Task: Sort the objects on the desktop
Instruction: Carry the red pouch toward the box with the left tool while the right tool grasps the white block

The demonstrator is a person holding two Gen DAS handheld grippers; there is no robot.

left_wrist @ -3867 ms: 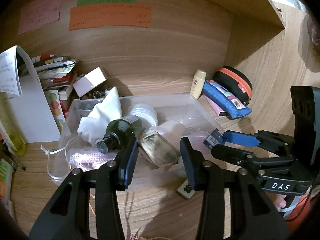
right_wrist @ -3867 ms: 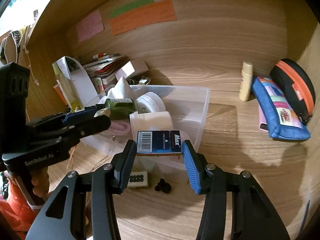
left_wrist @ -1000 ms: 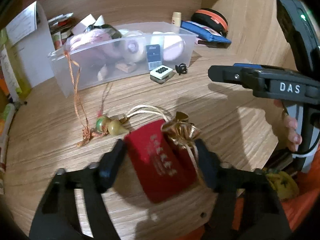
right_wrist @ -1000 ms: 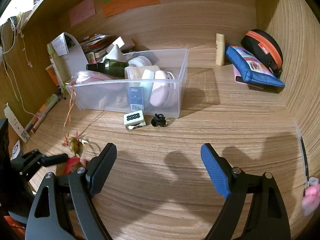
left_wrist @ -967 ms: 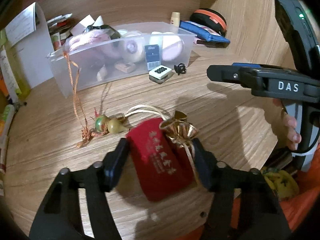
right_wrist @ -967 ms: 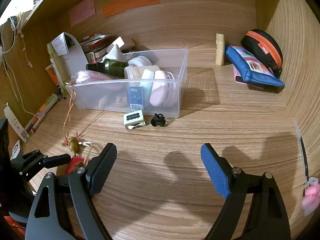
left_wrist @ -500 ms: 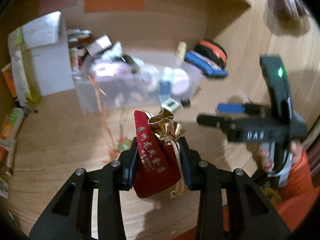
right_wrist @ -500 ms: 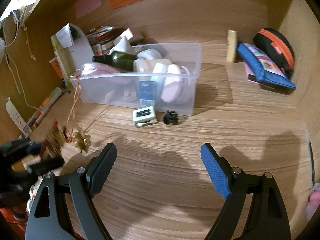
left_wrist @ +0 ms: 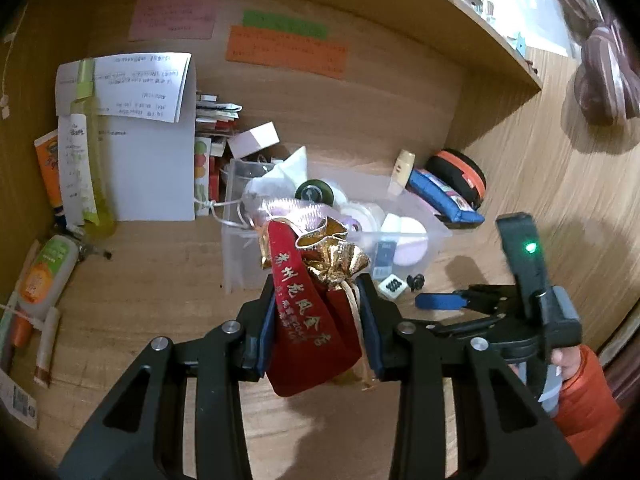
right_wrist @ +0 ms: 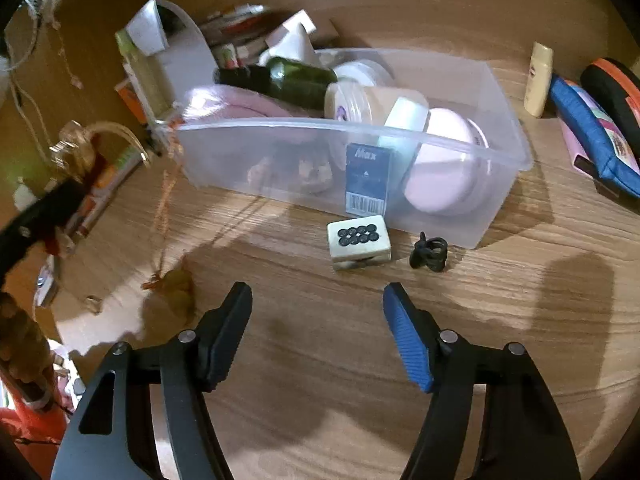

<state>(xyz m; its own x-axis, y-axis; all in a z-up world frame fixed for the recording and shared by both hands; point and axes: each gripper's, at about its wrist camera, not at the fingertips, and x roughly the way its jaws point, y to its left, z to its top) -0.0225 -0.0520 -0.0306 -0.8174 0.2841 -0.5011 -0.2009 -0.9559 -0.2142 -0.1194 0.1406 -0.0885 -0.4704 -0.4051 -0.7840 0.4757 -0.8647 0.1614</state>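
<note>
Wood-grain desk alcove (left_wrist: 132, 280) with coloured paper notes on the back wall. On it, near the middle, a clear plastic storage bin (right_wrist: 496, 184), already crowded with a dark green bottle (right_wrist: 296, 80), jars and pink cloth. Clamped in the left gripper (left_wrist: 318, 320), lifted clear of the desk in front of the bin: a red velvet drawstring pouch with gold lettering and a gathered gold neck (left_wrist: 308, 308). Probably light, soft, prone to sag and slide (best pinched across the body, as now, not by the cord). Right gripper (right_wrist: 316, 336) empty, jaws apart after narrowing. Ahead of it, only crisp in the right wrist view: a white dotted tile (right_wrist: 359, 242), a small black clip (right_wrist: 429, 251)
</note>
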